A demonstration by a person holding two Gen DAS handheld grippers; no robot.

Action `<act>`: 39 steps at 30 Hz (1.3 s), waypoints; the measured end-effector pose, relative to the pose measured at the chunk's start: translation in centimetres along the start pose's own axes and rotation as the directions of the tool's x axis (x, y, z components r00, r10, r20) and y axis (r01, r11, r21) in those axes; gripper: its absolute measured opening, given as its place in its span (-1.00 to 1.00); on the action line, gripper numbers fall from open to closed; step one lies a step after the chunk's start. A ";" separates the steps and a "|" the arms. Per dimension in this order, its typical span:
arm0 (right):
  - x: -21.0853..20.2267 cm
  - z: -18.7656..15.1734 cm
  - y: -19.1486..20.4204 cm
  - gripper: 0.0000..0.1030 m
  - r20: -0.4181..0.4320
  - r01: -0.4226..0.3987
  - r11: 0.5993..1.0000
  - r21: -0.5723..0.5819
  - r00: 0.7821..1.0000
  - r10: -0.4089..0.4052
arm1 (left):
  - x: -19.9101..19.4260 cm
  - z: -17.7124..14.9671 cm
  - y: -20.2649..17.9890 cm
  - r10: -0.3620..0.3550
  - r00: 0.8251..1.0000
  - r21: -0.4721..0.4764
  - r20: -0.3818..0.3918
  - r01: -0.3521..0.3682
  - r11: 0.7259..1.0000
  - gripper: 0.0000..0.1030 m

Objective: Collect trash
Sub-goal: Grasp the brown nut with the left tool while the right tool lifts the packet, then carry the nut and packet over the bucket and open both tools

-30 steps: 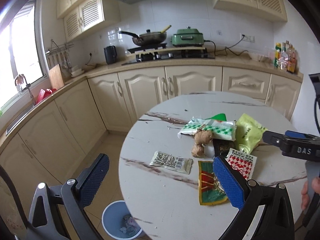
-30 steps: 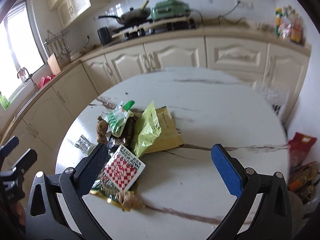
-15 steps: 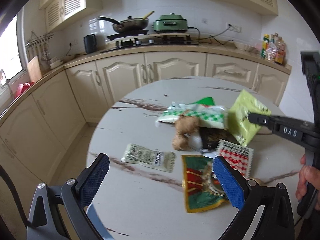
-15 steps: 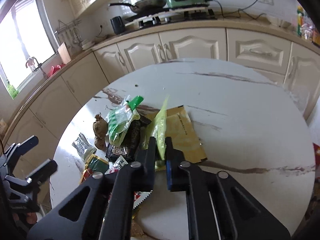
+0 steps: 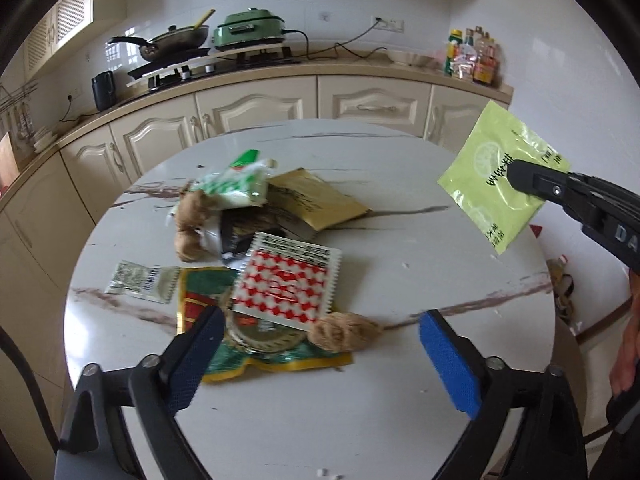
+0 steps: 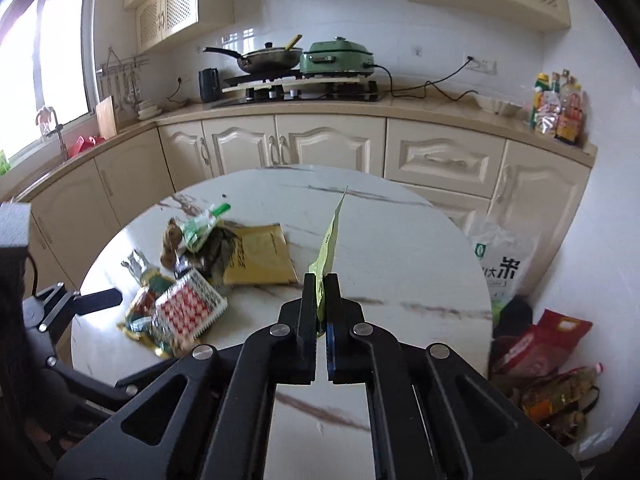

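My right gripper point(image 6: 321, 292) is shut on a lime-green packet point(image 6: 330, 240) and holds it up above the round marble table point(image 6: 400, 248). The packet point(image 5: 496, 168) and the right gripper point(image 5: 516, 178) also show at the right of the left wrist view. My left gripper point(image 5: 320, 344) is open and empty, low over the near side of the trash pile. The pile holds a red-and-white checked packet point(image 5: 288, 284), a green-and-gold wrapper point(image 5: 248, 344), a gold pouch point(image 5: 316, 200), a green-white bag point(image 5: 236, 184), brown lumps point(image 5: 344, 334) and a small silver sachet point(image 5: 140, 282).
Cream kitchen cabinets point(image 6: 320, 144) and a counter with a pan point(image 6: 268, 58) and a green cooker point(image 6: 340, 54) run behind the table. Bags point(image 6: 540, 344) lie on the floor at the table's right. The table's right half point(image 5: 420, 264) is bare marble.
My right gripper shut on the lime-green packet and lifted it off the pile, uncovering the gold pouch. My left gripper swung right from the bin side to over the pile, still open.
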State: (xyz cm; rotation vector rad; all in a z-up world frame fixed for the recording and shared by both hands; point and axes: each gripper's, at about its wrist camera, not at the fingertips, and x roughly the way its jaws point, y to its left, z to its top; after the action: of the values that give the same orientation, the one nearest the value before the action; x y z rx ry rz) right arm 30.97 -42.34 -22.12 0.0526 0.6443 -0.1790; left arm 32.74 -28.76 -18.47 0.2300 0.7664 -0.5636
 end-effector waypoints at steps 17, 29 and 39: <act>-1.6 -1.7 0.5 -0.91 0.002 -0.082 0.997 -0.008 0.997 0.082 | 1.9 0.3 -0.1 -0.049 0.999 -0.082 -0.018 0.047 0.996 -0.42; -2.5 0.2 9.9 -0.91 0.020 -0.168 0.978 -0.122 0.985 0.171 | -9.1 -2.0 8.3 0.054 0.987 -0.199 0.149 -0.024 0.980 -0.42; -0.5 1.7 26.8 -0.91 -0.024 -0.393 0.879 -0.270 0.915 0.402 | -16.9 -10.0 23.1 0.247 0.959 -0.403 0.143 -0.171 0.899 -0.42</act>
State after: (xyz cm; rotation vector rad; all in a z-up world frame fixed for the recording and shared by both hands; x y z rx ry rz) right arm 36.47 -16.10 -20.61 -0.0810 0.6071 0.3083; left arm 29.91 1.02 -13.67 -0.1084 0.6408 -0.2148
